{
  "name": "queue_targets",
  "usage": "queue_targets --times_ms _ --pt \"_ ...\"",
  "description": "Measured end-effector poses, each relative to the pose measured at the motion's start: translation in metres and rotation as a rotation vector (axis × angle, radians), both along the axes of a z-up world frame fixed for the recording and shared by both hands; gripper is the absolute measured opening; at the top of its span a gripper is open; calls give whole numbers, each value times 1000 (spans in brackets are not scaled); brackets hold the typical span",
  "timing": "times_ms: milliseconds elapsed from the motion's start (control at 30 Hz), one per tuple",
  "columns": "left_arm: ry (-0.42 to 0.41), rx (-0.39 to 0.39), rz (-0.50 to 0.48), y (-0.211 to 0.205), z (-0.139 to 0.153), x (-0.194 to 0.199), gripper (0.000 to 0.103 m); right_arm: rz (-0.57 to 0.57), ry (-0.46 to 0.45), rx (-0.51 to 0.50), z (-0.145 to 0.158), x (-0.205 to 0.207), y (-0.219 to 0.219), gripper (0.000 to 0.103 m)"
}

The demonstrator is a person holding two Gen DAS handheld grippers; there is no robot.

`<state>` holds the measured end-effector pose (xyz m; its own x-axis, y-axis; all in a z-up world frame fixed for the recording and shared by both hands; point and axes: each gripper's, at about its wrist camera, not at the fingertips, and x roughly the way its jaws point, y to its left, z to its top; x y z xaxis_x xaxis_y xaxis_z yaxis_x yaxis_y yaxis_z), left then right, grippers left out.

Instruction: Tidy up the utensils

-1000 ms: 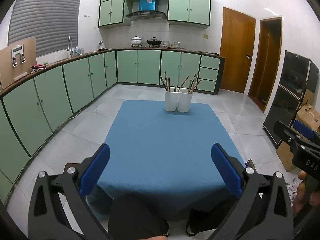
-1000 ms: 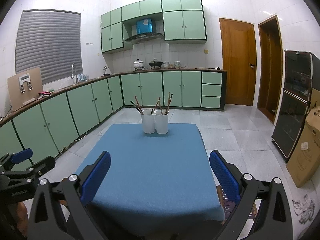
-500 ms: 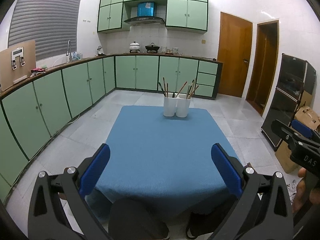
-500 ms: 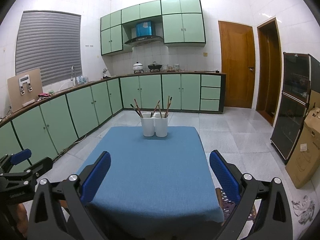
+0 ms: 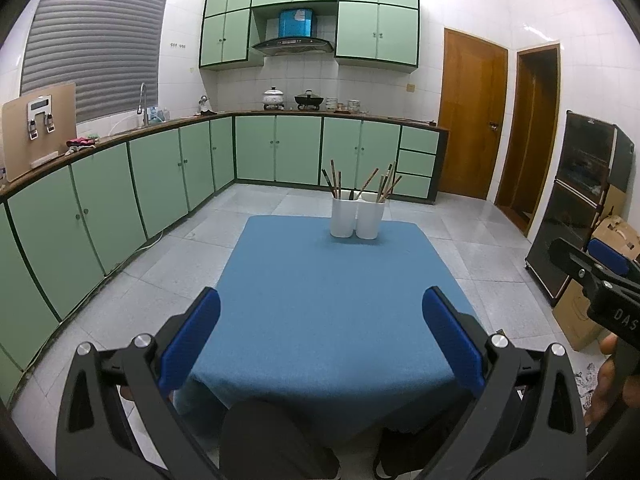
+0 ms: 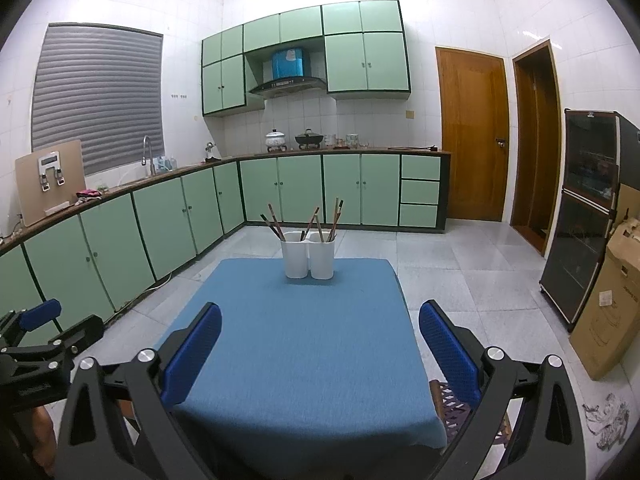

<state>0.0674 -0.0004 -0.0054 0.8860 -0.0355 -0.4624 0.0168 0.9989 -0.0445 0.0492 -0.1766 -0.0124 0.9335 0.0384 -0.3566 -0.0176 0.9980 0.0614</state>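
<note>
Both the left gripper [image 5: 320, 320] and right gripper [image 6: 320, 326] hang wide open and empty, the two white holders [image 6: 308, 256] of utensils [image 6: 306, 222] far ahead of the fingertips, so approach level, aiming at one stick

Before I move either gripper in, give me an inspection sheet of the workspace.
Surface: table under a blue cloth, flat, bare in front of the holders.
Job's things: two white holders touching side by side at the far edge, upright; utensils stand leaning in both.
Clutter: nothing seen on the cloth.
Grippers: left gripper and right gripper both open, empty, at the near edge.
Cables: one along the floor by the cabinets.
Surroundings: cardboard box on the floor at right.
</note>
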Motion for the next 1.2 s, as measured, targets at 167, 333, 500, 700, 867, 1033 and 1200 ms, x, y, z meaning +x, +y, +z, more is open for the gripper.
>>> queue_targets --times_ms 167,333,500,700,867,1033,1200 --pt "0 0 1 0 0 1 98 1 0 0 0 0 0 97" --pt "0 0 0 0 0 1 98 -1 -1 2 0 0 0 97" --pt "1 -2 -1 0 0 1 98 0 -2 0 0 -1 0 97" --pt "1 -1 0 0 0 1 98 1 0 1 2 -1 0 97" --pt "1 -1 0 0 0 1 98 0 -1 1 1 -1 0 97" --pt "-1 1 0 0 0 0 98 0 -1 2 2 0 0 97" --pt "-1 1 -1 0 0 0 98 1 -1 0 2 0 0 97"
